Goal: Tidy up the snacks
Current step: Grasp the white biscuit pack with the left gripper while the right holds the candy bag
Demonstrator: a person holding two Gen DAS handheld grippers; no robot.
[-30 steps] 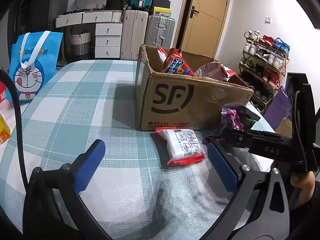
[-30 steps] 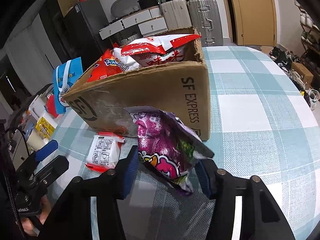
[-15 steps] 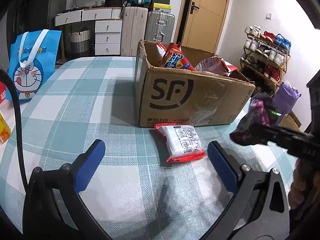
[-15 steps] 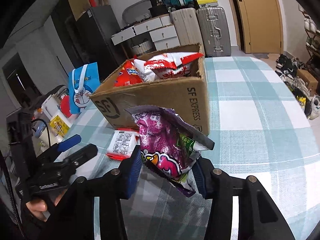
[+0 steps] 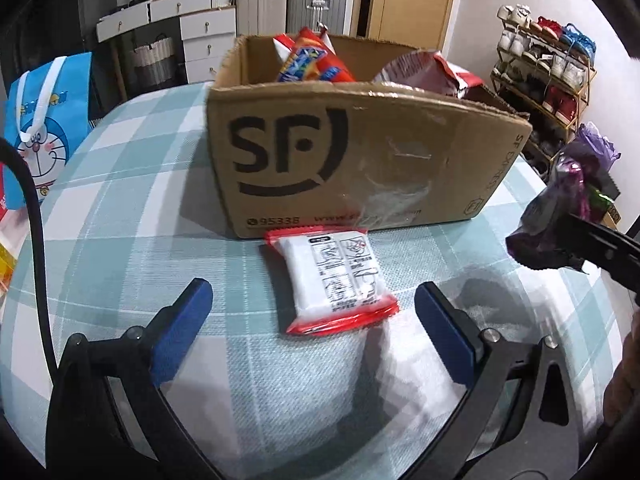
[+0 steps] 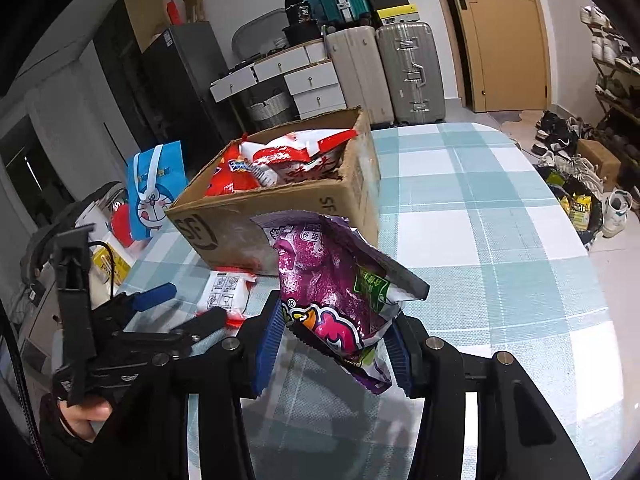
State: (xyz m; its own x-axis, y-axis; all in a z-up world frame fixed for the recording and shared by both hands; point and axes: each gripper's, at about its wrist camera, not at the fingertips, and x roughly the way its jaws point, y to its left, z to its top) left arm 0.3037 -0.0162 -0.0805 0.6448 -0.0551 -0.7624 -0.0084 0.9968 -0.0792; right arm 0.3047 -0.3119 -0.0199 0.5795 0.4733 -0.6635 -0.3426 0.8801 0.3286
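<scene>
Right wrist view shows the right gripper (image 6: 334, 344) clamped on a purple snack bag (image 6: 332, 292), its blue pads pressing the bag's lower sides. The bag is held above the checked tablecloth (image 6: 480, 240), clear of it, its long axis running up and away from the gripper, the crumpled upper end leaning toward the near side of the cardboard box (image 6: 280, 208).

That box stands on the table with its top open; red and white snack packets (image 6: 296, 156) are piled inside, some poking above the rim.

A white packet with red ends (image 5: 334, 276) lies flat on the cloth just in front of the box's printed wall, its long axis running from that wall toward the left gripper (image 5: 312, 320). That gripper's jaws stand wide apart with nothing between the pads, the packet's near end just ahead of them.

A blue cartoon bag (image 5: 44, 128) stands near the table's left edge.
</scene>
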